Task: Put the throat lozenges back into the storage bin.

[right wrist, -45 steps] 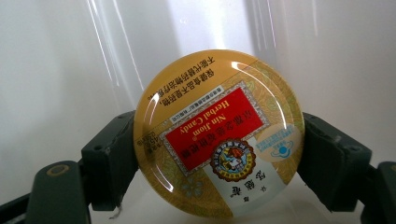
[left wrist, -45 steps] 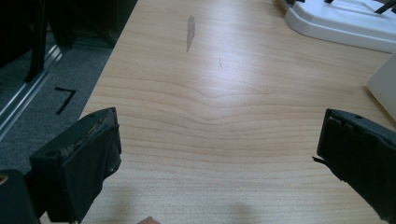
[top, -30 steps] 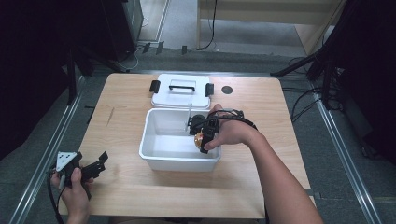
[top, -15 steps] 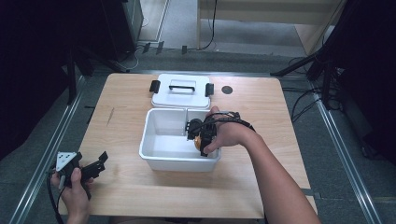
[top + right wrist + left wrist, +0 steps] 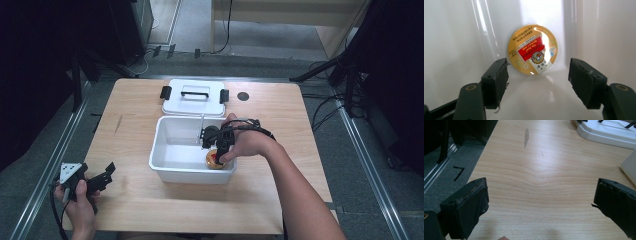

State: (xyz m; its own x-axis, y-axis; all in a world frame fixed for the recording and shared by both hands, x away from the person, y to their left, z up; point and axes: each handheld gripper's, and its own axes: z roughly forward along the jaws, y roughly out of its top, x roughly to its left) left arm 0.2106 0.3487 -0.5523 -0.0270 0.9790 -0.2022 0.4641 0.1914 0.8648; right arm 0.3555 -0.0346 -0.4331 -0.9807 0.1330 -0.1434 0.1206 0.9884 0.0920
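Gold, round, with a red label, the flat tin (image 5: 533, 49) lies in the white plastic box's (image 5: 172, 165) near right corner, free between the right gripper's (image 5: 538, 81) parted jaws, while the left gripper (image 5: 541, 205), wide and empty, hovers over bare wooden worktop (image 5: 541, 170).

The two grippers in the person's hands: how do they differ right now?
The right gripper reaches down into the white bin, its fingers open on either side of a round gold tin without gripping it. The left gripper waits at the table's near left edge, its fingers spread over bare wood. Both are black, hand-held and open.
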